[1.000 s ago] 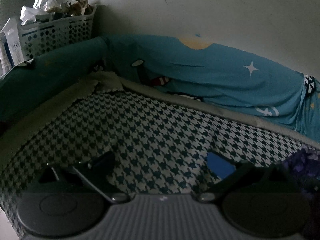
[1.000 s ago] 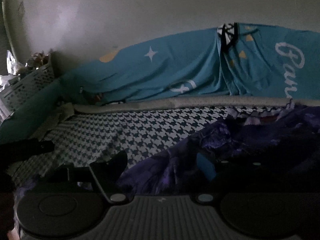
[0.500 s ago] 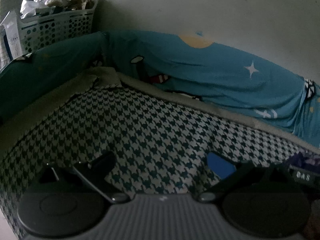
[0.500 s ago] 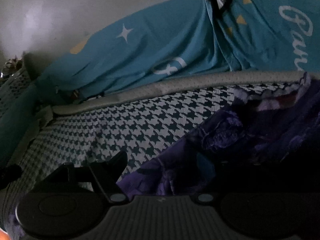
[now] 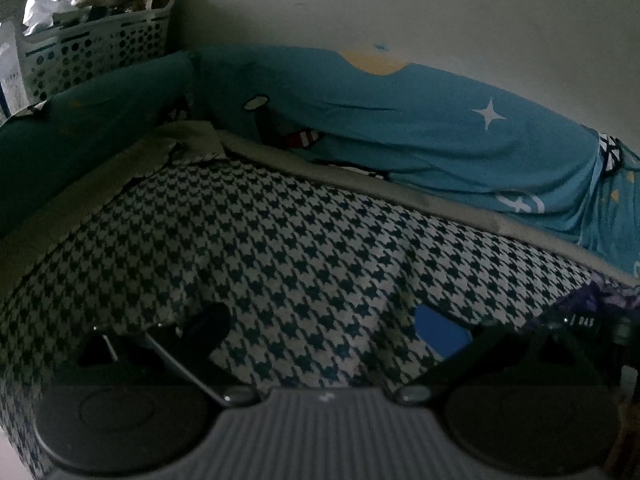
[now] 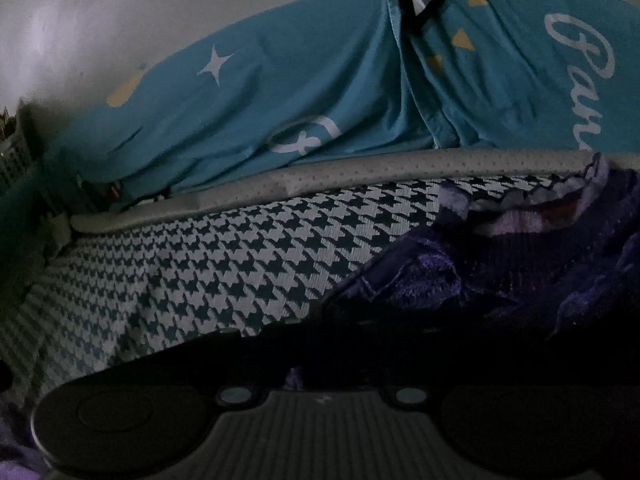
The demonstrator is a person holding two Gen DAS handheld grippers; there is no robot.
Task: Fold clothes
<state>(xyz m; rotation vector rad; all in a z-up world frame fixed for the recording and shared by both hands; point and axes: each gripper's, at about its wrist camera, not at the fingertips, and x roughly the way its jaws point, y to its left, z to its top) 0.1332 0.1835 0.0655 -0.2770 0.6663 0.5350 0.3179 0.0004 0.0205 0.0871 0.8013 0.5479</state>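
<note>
Right wrist view: one crumpled purple garment (image 6: 500,280) is seen lying on the houndstooth cover (image 6: 224,268), filling the lower right of the picture and reaching up to the grey padded edge (image 6: 360,172). The right gripper (image 6: 316,316) is brought together at the garment's near left edge; its fingers are drawn fully closed, and a fold of purple cloth appears to be pinched between them, though the dark there hides the contact itself.

In the left wrist view, only a corner of the same garment (image 5: 600,296) is caught at the far right, with part of the right gripper's dark body just in front of it. The left gripper (image 5: 320,324) is held above bare houndstooth cover, its two fingers spread wide with nothing between them; a blue pad (image 5: 438,330) is shown on the right finger.

Two teal printed cloths are counted behind the padded edge, one with a white star (image 6: 216,62), one with white script (image 6: 580,72). One white perforated basket (image 5: 96,52) is set in the far left corner, filled with crumpled paper and plastic (image 5: 80,0).
</note>
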